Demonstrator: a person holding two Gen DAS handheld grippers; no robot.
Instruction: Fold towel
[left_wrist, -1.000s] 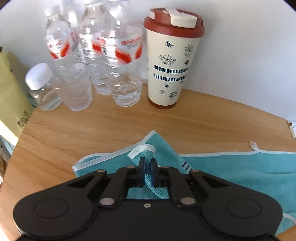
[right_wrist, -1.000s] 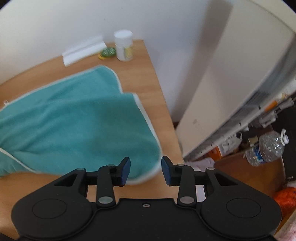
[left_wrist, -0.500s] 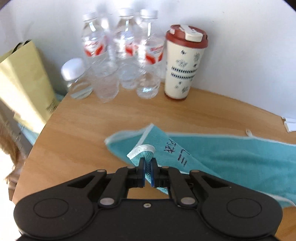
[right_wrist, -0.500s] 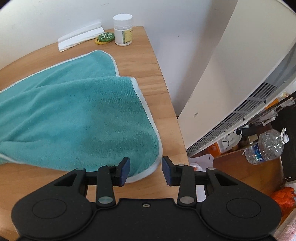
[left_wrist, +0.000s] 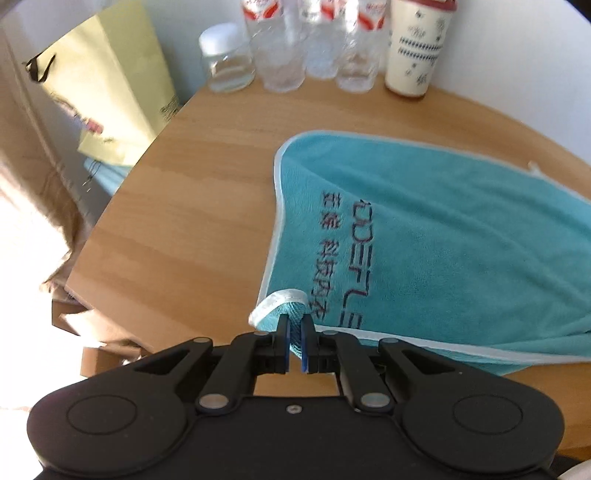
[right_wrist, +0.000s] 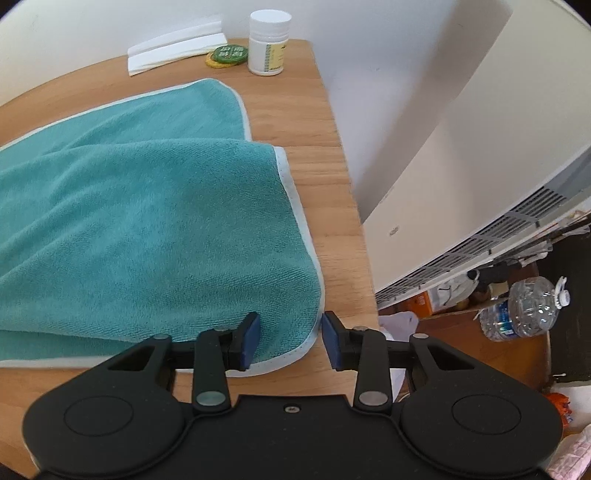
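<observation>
Teal terry towel (left_wrist: 461, 236) lies on the wooden counter (left_wrist: 192, 221), partly doubled: in the right wrist view an upper layer (right_wrist: 155, 236) overlaps a lower one, both with a pale stitched border and rounded corners. Dark printed lettering (left_wrist: 364, 258) runs across the nap near the left end. Small white hanging loop (left_wrist: 533, 167) at the far edge.

Left hand-held gripper (left_wrist: 294, 341): blue pads pinched together on the towel's near left corner, which bunches up as a rolled hem between them. Right hand-held gripper (right_wrist: 290, 341): blue pads spread apart, standing either side of the near right corner; whether they touch the cloth cannot be told.

Counter is light wood with visible grain, its edges curved in the fisheye. At the back against a white wall: clear plastic water bottles (left_wrist: 317, 40) with red labels, a glass jar (left_wrist: 227, 59) with white lid, a cream patterned tumbler (left_wrist: 415, 48). Right rear corner: white pill bottle (right_wrist: 269, 42), round green tin (right_wrist: 227, 56), folded white paper (right_wrist: 173, 46).

Beyond the left edge, a yellow paper bag (left_wrist: 110, 85). To the right, a white appliance (right_wrist: 461, 166) with vent slats; below it a large water jug (right_wrist: 524, 308) on brown floor.
</observation>
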